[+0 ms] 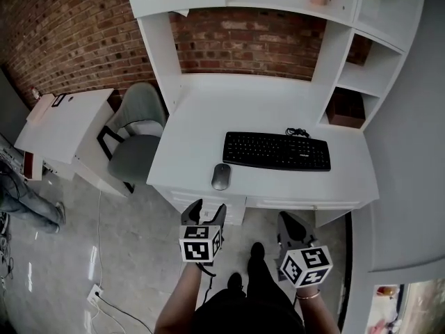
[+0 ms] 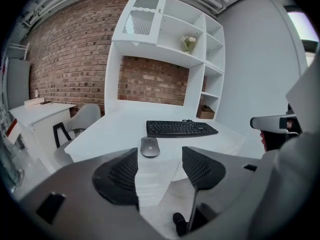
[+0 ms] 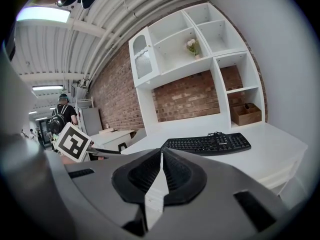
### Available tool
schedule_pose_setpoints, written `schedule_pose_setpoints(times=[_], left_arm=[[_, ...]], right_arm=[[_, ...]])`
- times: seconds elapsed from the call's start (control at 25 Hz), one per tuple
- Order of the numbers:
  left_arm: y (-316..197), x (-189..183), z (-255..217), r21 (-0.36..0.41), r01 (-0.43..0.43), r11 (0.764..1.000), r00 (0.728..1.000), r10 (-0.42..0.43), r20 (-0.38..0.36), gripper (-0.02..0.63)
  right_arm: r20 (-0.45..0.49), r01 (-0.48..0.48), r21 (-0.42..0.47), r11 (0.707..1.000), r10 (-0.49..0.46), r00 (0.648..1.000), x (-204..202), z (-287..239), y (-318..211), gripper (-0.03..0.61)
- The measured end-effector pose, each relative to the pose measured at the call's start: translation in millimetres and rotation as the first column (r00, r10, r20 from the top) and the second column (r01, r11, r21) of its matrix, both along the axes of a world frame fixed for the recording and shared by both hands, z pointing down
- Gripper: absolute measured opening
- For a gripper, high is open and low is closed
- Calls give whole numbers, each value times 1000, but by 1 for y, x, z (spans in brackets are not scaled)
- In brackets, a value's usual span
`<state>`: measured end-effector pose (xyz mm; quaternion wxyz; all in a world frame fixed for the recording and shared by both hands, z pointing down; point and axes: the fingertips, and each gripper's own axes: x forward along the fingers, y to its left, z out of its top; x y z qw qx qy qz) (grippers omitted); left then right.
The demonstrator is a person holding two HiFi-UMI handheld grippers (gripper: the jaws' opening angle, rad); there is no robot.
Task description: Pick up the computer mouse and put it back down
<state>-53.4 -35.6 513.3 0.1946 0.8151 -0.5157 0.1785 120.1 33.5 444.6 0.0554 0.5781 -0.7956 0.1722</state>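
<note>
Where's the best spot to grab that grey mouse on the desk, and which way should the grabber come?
Pinch the mouse across its two long sides, near the middle. It lies flat, its length running straight back from the desk's front edge, so coming from that edge probably suits. The left gripper, fingers open, already faces it.

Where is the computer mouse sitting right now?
In the head view the mouse lies on the white desk near its front edge, just left of the black keyboard and ahead of the open left gripper.
</note>
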Motion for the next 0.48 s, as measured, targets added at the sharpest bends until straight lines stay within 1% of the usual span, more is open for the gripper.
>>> schedule_pose_setpoints(times=[0.12,0.32,0.48], left_arm=[[-15,3,3,-13,10,1000,1000,-10,14,262],[-46,9,9,-40,37,999,999,-37,-2,265],[-71,18,18,-64,53,997,999,-52,14,273]], right_arm=[[14,27,11,1000,-27,1000,1,-3,-26,5],[16,83,19,996,-83,996,3,-7,-71,5],[22,110,11,994,-111,994,10,-5,-101,5]])
